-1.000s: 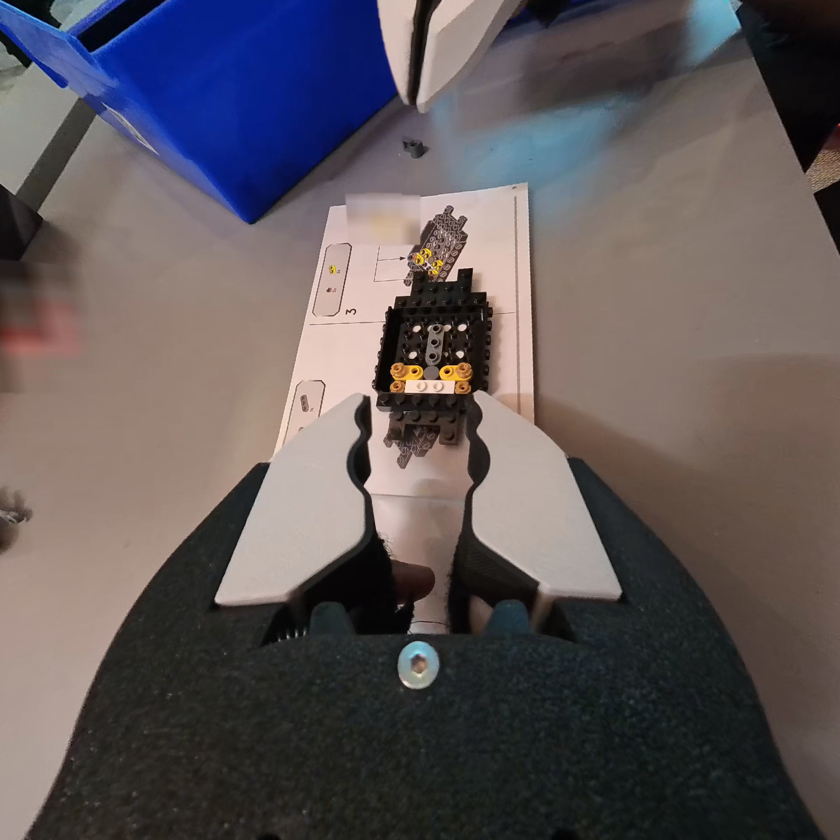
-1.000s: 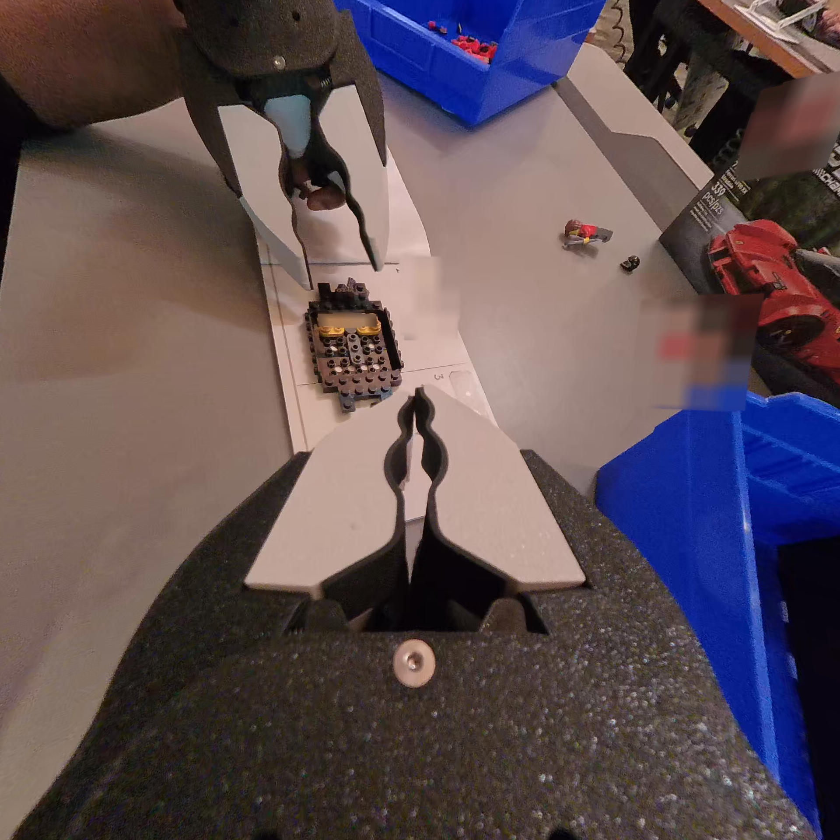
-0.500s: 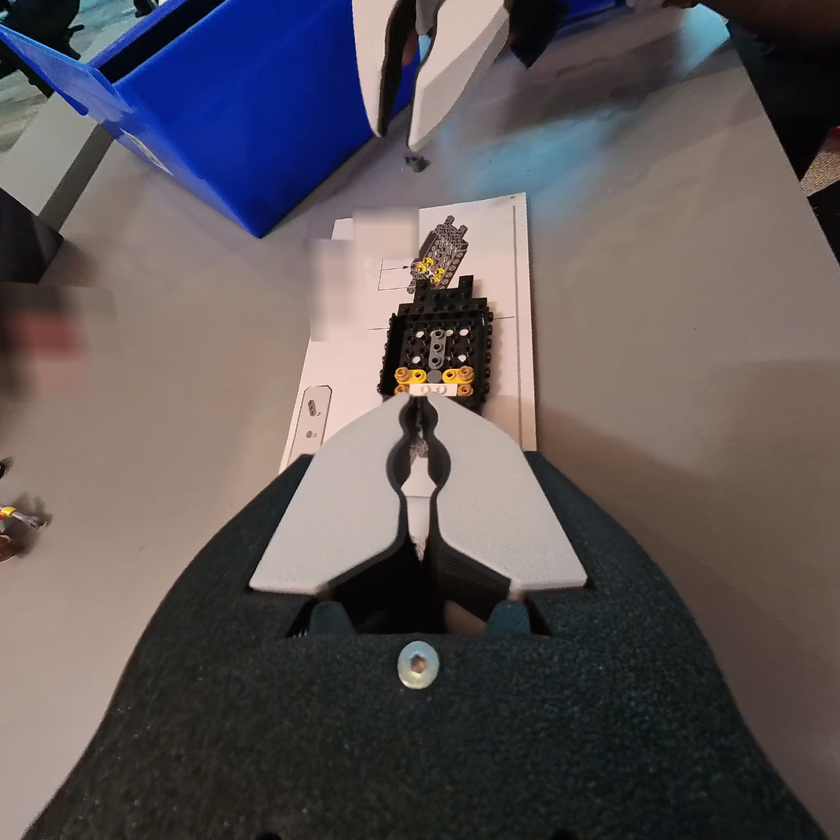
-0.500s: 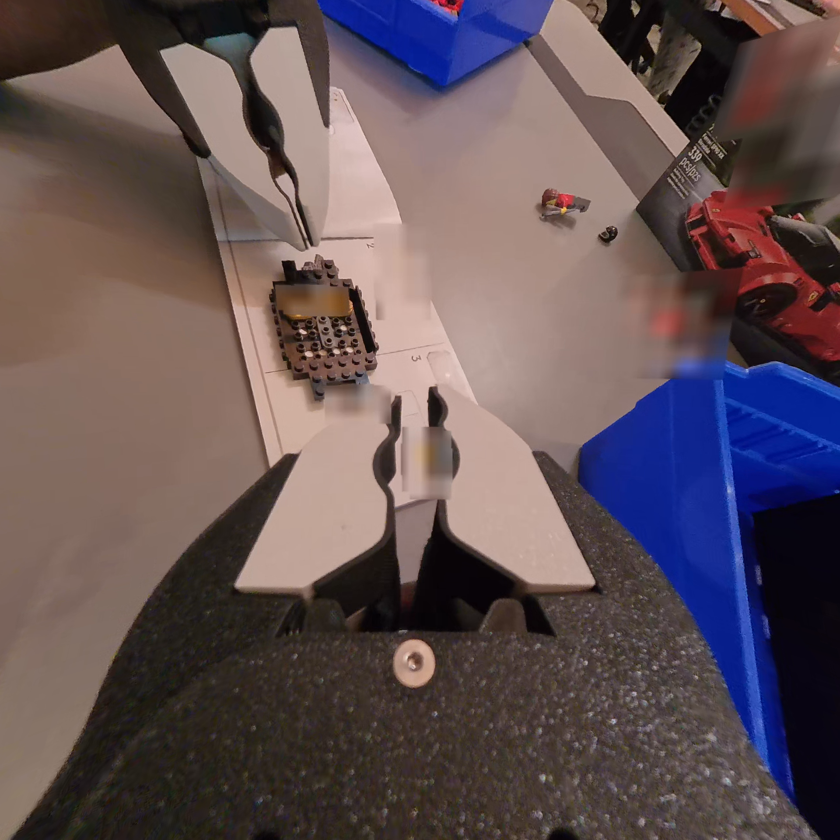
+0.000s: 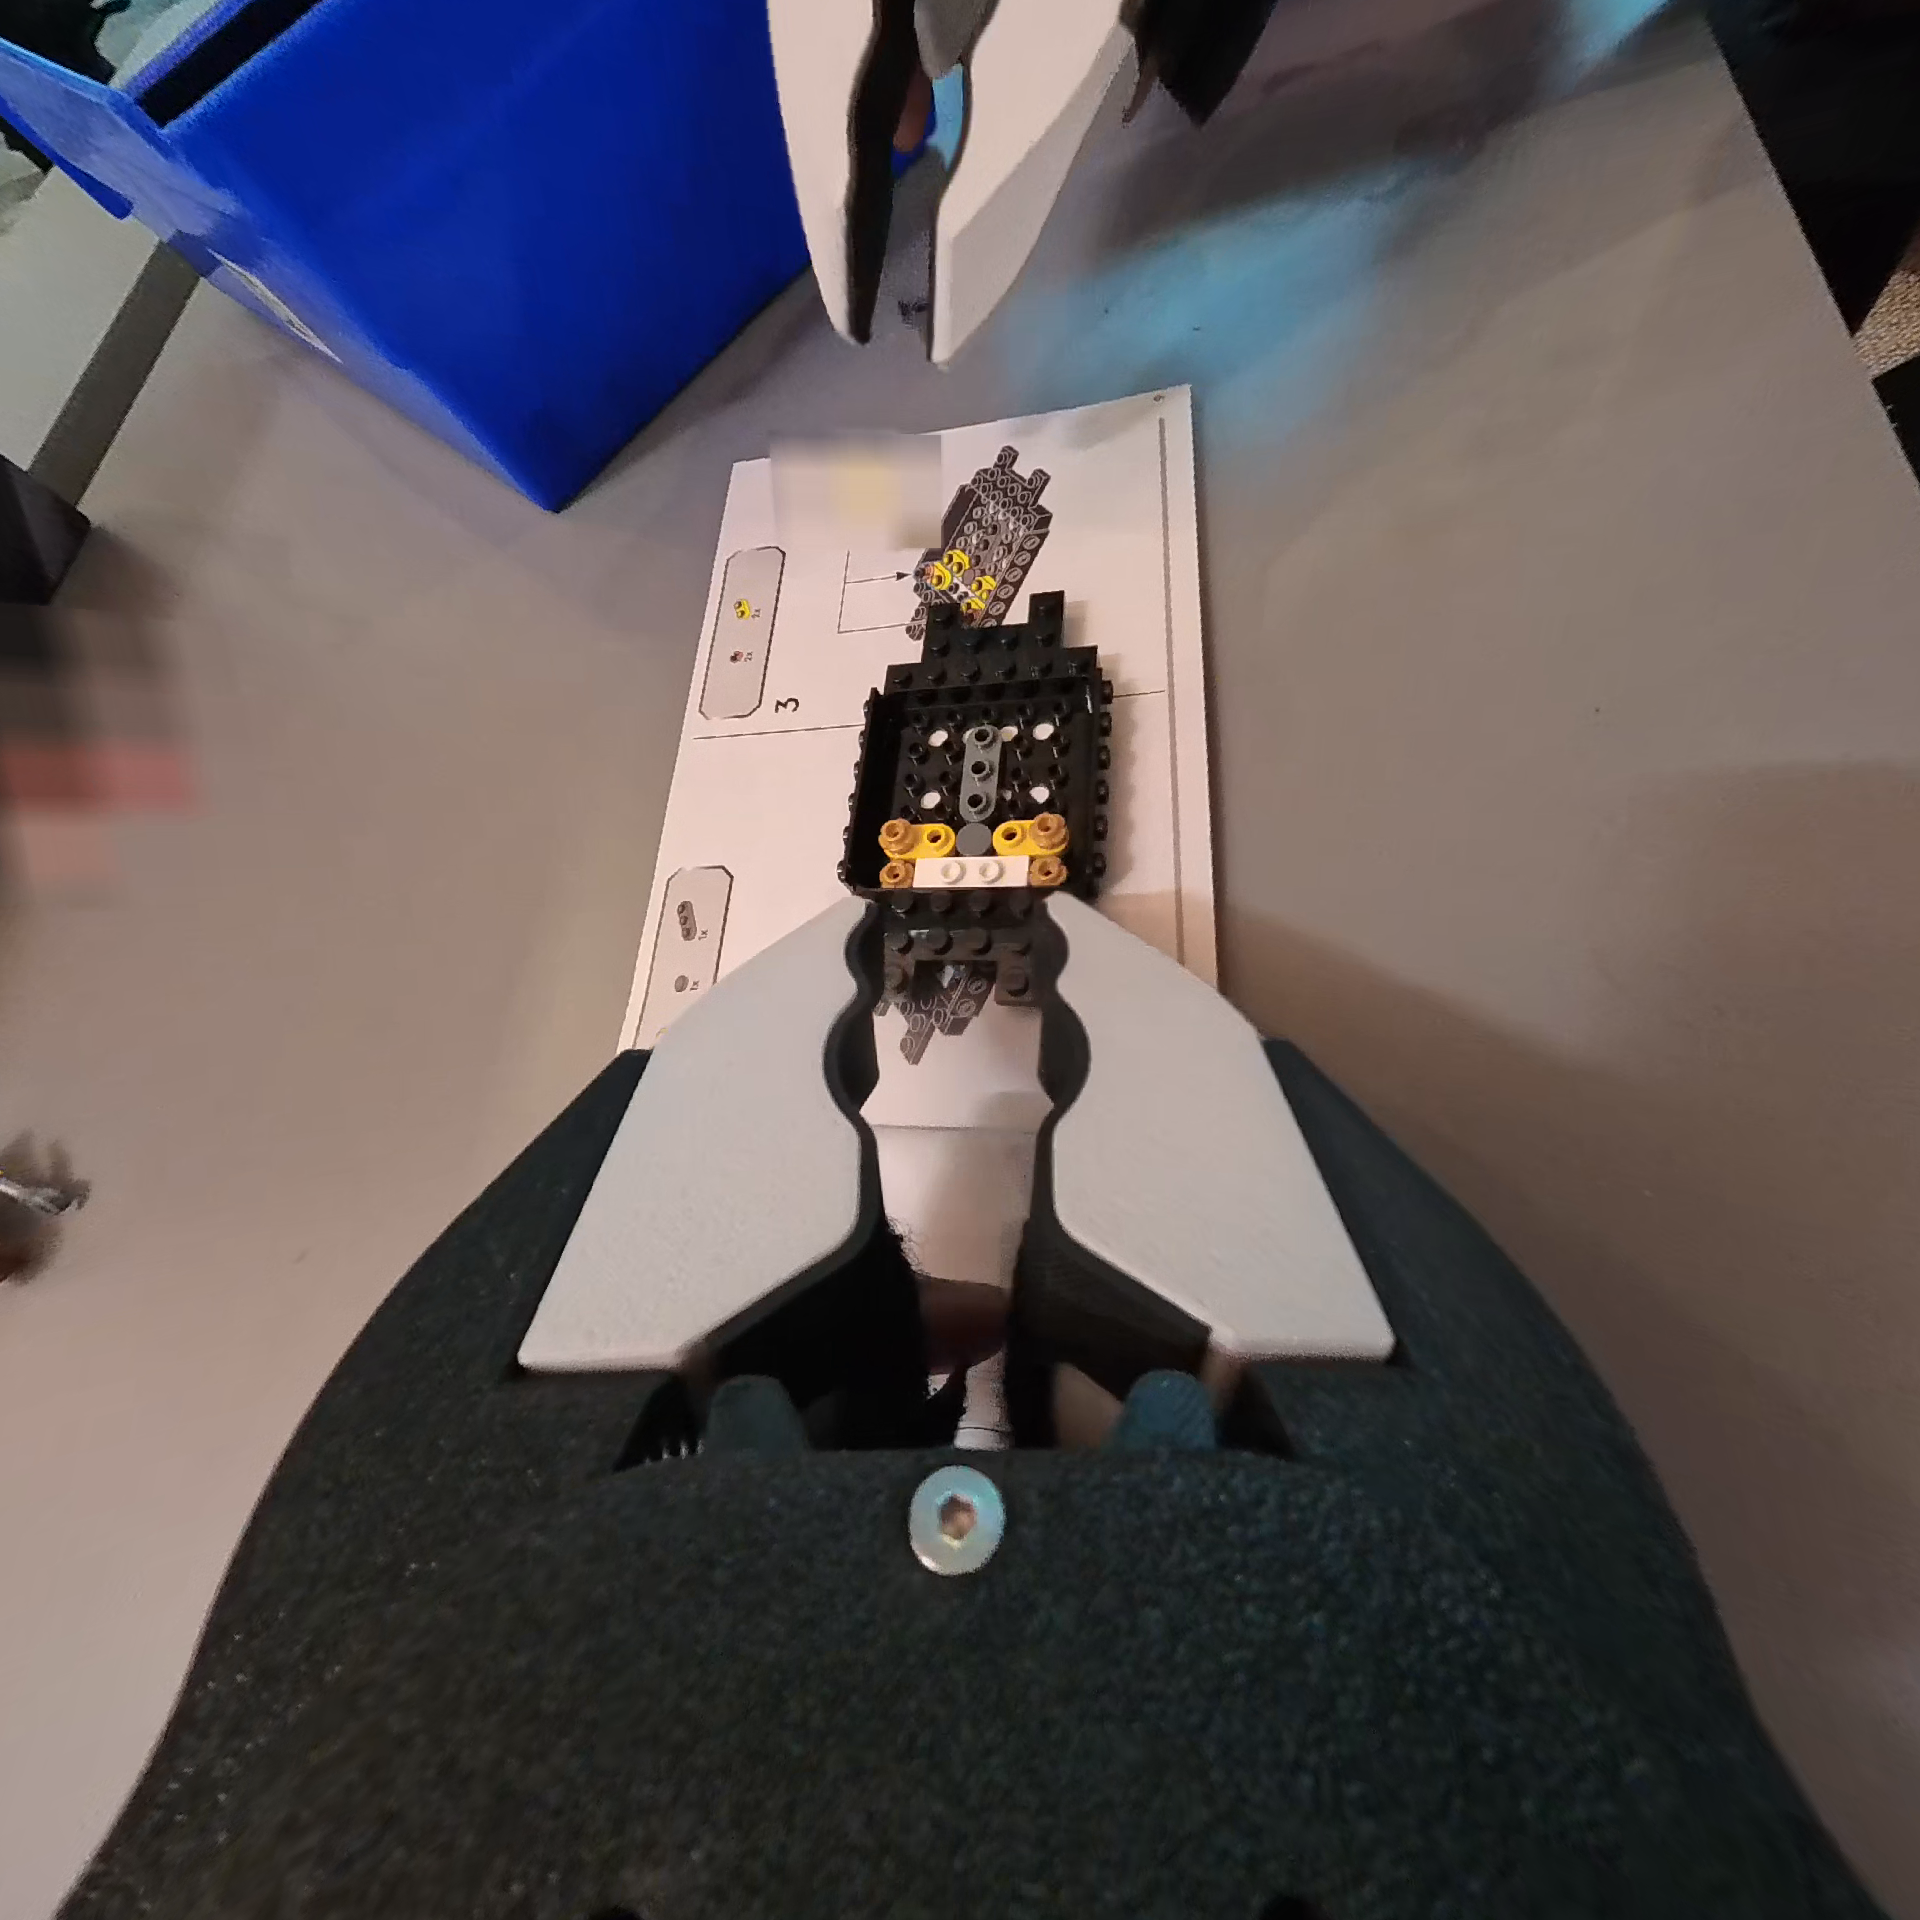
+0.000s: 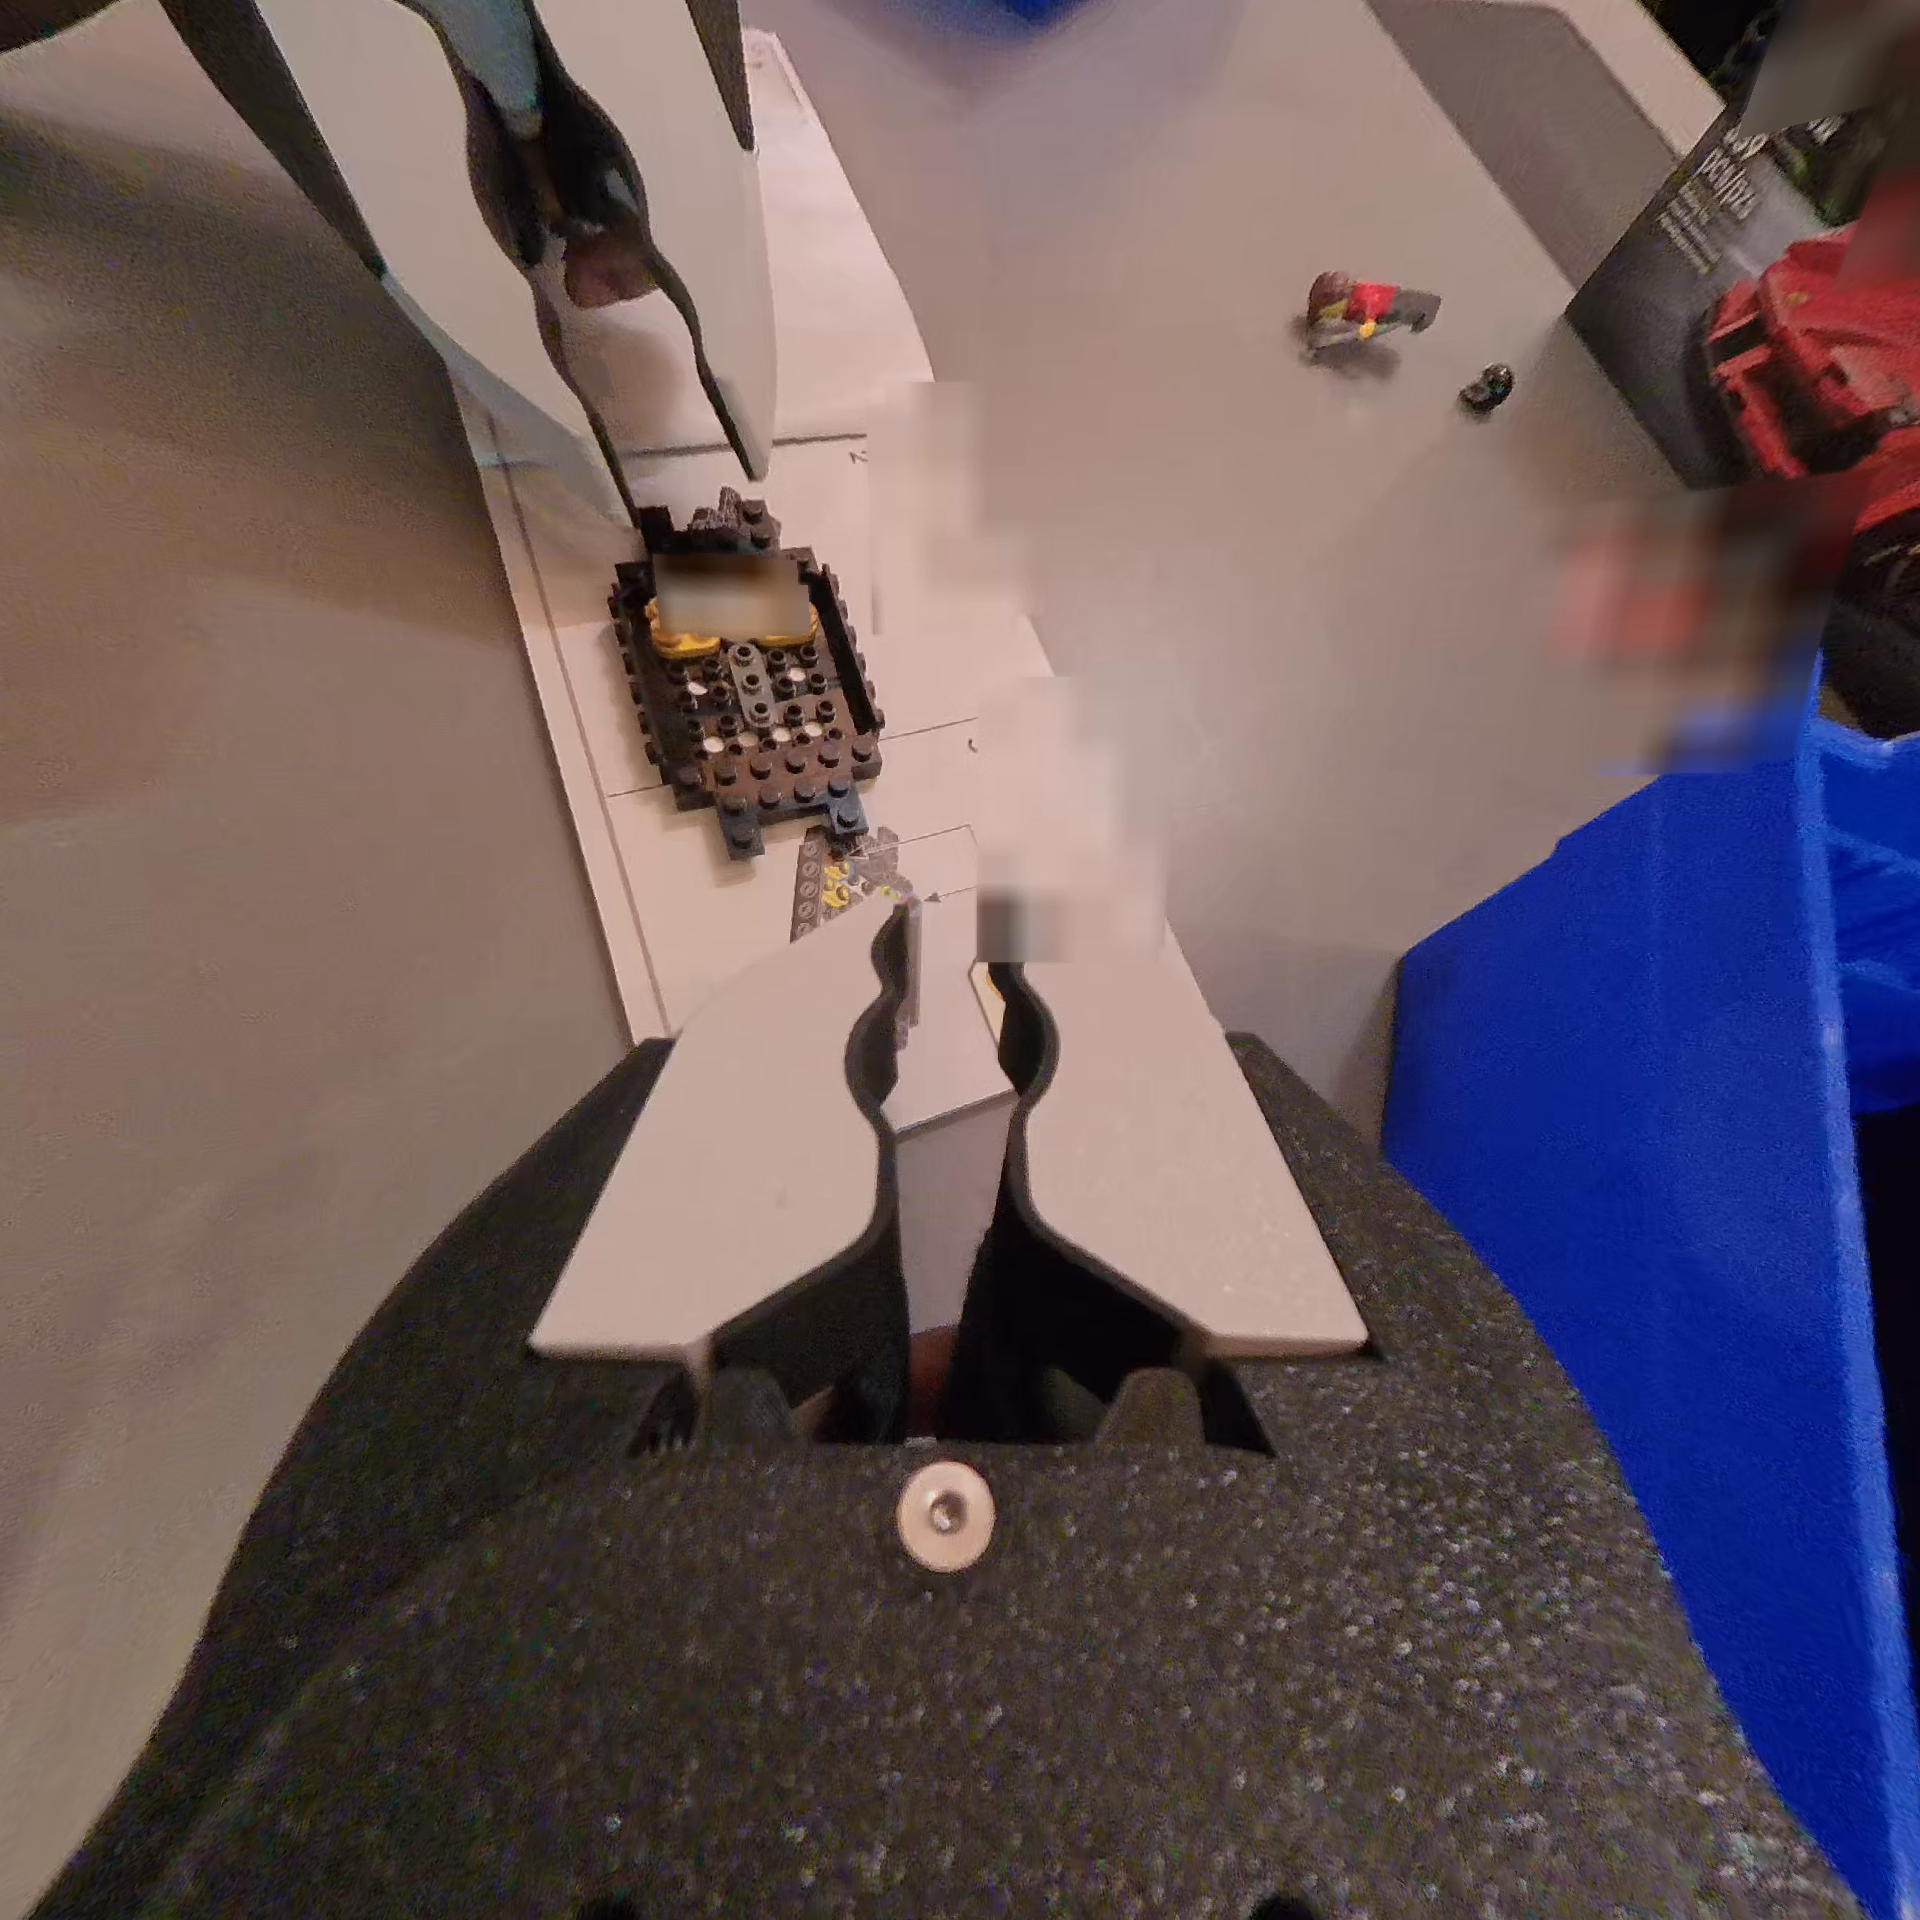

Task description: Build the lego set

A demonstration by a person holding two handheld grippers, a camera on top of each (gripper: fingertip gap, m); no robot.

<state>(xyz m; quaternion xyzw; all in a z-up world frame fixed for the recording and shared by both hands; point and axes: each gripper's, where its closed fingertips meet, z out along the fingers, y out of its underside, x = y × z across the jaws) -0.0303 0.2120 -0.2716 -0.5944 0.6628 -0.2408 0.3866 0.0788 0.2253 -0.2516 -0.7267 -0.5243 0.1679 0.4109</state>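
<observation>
Two hand-held grippers face each other, tips angled downward: the left hand-held gripper with its grey fingers parted, the right hand-held gripper with a narrower gap, nothing gripped.

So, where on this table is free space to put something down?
Bare grey table lies right of the instruction sheet in the left wrist view, and between the sheet and blue bin. Crowded: the brick model with left gripper at its near end.
</observation>
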